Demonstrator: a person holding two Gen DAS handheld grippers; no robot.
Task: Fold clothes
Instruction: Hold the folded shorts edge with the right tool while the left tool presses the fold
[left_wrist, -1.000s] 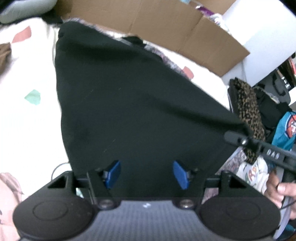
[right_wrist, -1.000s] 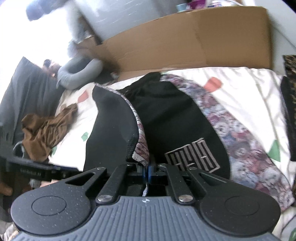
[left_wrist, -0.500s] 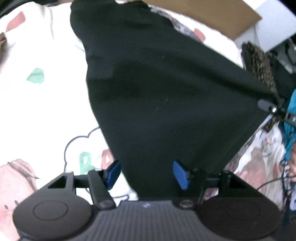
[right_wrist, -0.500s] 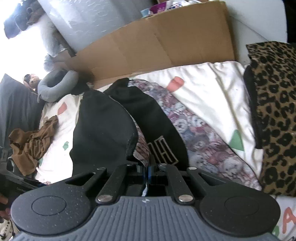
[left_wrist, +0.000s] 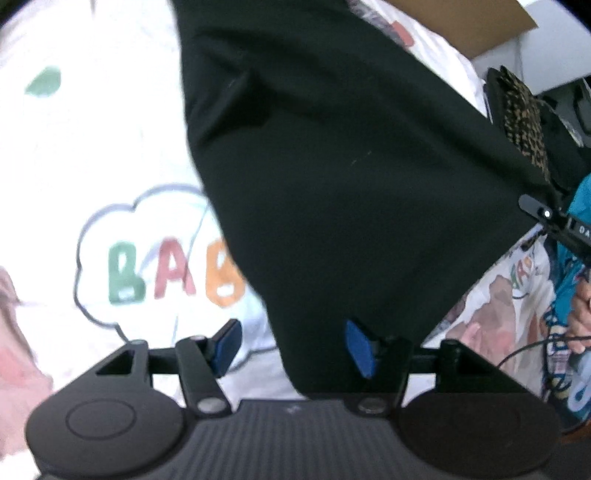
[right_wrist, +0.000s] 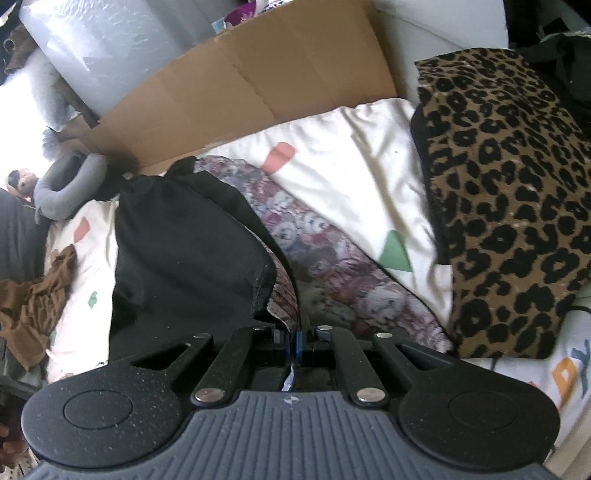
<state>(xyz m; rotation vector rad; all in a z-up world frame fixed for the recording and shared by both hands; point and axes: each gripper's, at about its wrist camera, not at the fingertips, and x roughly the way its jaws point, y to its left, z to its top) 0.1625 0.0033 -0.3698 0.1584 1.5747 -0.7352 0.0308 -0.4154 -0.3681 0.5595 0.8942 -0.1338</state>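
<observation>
Black garment (right_wrist: 192, 251) edge is clamped in my right gripper (right_wrist: 295, 341), blue pads pressed together on the fabric w/ a strip of floral-print lining (right_wrist: 284, 295) showing at the pinch. From there the cloth rises in a curved fold and runs away across the white printed bedsheet (right_wrist: 343, 184) toward a cardboard sheet (right_wrist: 251, 85) at the back. It looks matte black, thick-edged, loosely draped. A leopard-print item (right_wrist: 509, 206) lies just right of it on the sheet; a brown crumpled cloth (right_wrist: 33, 302) sits well off to the left.

My left gripper (left_wrist: 291, 347) has its blue pads (left_wrist: 356, 349) spread apart, gripping nothing. The garment (left_wrist: 351, 166) hangs taut in front of it, reaching down betw. the fingers; can't tell if it touches them. Beyond, the sheet's "BAB" lettering (left_wrist: 173, 273) shows at left. At far right the right gripper's tip (left_wrist: 543, 214) pins the garment's corner, w/ a hand (left_wrist: 581, 317) below it.
</observation>
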